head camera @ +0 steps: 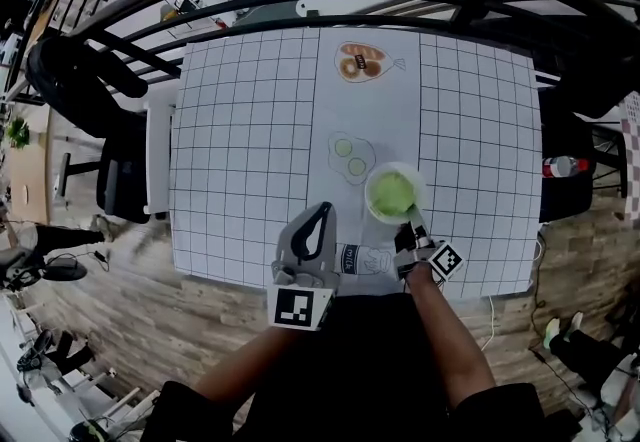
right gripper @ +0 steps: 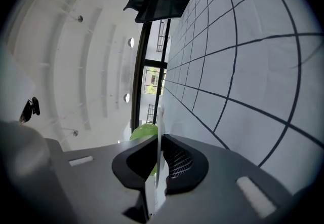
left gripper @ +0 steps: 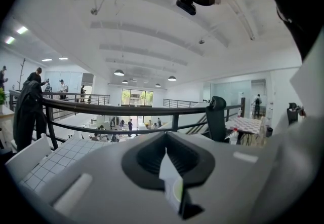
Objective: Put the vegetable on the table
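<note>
The vegetable point(head camera: 390, 193), a pale green leafy heap, sits in a white bowl point(head camera: 367, 196) just right of centre in the lower half of the head view, over the near part of the gridded table point(head camera: 250, 130). Whether the bowl's base touches the cloth I cannot tell. The leaves look light, soft and easily bruised, so the stiff bowl is the better thing to hold. Its thin rim gives a firm but narrow purchase, and a smooth rim held at one side will likely want to tip or slip.

The right gripper point(head camera: 412, 230) has its fingers pinching that rim at the bowl's near edge, the green showing just beyond them. The left gripper point(head camera: 324, 212), to the bowl's lower left, has its fingers pressed together at the tips, apparently holding nothing. Above the bowl lies a flat cucumber-slice picture point(head camera: 350, 155).
</note>
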`<state>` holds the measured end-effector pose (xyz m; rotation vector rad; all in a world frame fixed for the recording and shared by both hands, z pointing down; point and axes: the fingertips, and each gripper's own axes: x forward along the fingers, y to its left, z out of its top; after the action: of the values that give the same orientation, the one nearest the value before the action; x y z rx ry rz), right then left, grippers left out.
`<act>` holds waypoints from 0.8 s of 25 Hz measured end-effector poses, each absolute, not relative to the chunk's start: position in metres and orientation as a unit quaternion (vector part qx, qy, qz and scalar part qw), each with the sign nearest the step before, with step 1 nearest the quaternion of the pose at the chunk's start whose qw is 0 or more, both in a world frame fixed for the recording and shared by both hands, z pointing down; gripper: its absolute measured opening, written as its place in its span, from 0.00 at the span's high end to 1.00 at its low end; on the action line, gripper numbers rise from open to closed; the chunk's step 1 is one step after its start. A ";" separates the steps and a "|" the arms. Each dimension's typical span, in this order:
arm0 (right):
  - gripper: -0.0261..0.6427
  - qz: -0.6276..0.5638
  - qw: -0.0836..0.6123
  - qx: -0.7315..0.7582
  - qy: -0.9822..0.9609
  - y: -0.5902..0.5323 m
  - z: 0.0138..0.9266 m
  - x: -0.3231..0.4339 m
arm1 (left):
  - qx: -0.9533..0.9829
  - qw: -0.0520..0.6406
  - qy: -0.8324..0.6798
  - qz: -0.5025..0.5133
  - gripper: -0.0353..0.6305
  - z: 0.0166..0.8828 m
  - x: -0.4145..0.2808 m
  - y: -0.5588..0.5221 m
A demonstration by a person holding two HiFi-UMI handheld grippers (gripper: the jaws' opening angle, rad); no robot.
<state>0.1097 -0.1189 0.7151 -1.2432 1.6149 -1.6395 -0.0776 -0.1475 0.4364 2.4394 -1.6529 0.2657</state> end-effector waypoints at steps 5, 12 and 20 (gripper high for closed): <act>0.93 -0.622 0.249 -0.473 0.572 -0.115 0.733 0.109 | 0.823 0.101 -0.554 0.082 0.93 0.439 -0.075 -0.148; 0.92 -0.632 0.257 -0.468 0.562 -0.114 0.738 0.109 | 0.821 0.111 -0.553 0.092 0.93 0.447 -0.069 -0.144; 0.93 -0.650 0.251 -0.463 0.548 -0.116 0.749 0.106 | 0.811 0.118 -0.564 0.101 0.93 0.458 -0.076 -0.148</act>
<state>0.1060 -0.1157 0.7488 -1.2587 1.4912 -1.7689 -0.0762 -0.1482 0.4584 2.3731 -1.6503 0.2968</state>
